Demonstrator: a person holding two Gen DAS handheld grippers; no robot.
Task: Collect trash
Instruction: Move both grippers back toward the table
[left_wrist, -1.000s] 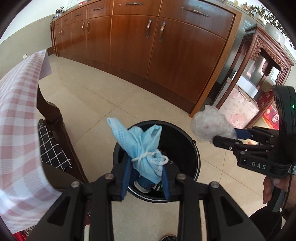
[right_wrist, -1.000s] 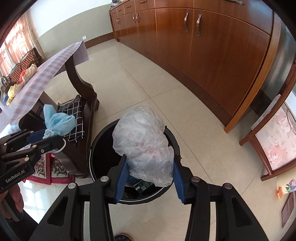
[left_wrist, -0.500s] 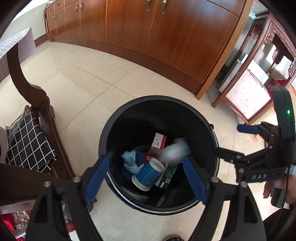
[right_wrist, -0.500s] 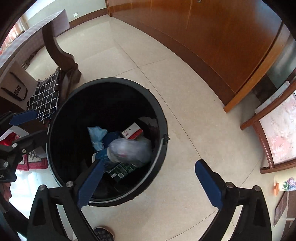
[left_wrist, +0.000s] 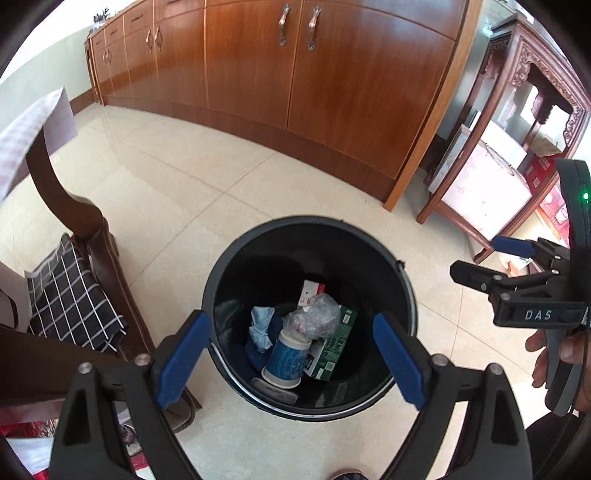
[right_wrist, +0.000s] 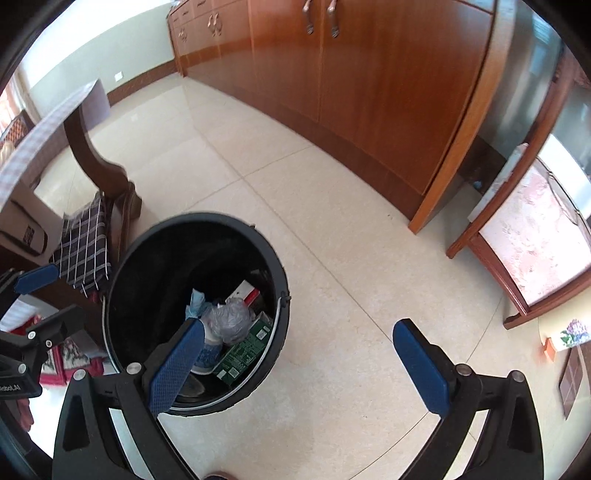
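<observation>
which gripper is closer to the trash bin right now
Left. The left gripper is opening, empty, directly above the black trash bin; the right gripper sits off to the bin's right, over floor.

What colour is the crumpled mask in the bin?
Light blue; the mask shows best in the left wrist view.

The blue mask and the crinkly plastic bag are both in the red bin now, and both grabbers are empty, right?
Nearly. The bin is black, not red, as the left wrist view shows. The blue mask and the crinkly plastic bag do lie inside it. The right gripper is open and empty; the left gripper is still opening, with nothing between its jaws.
</observation>
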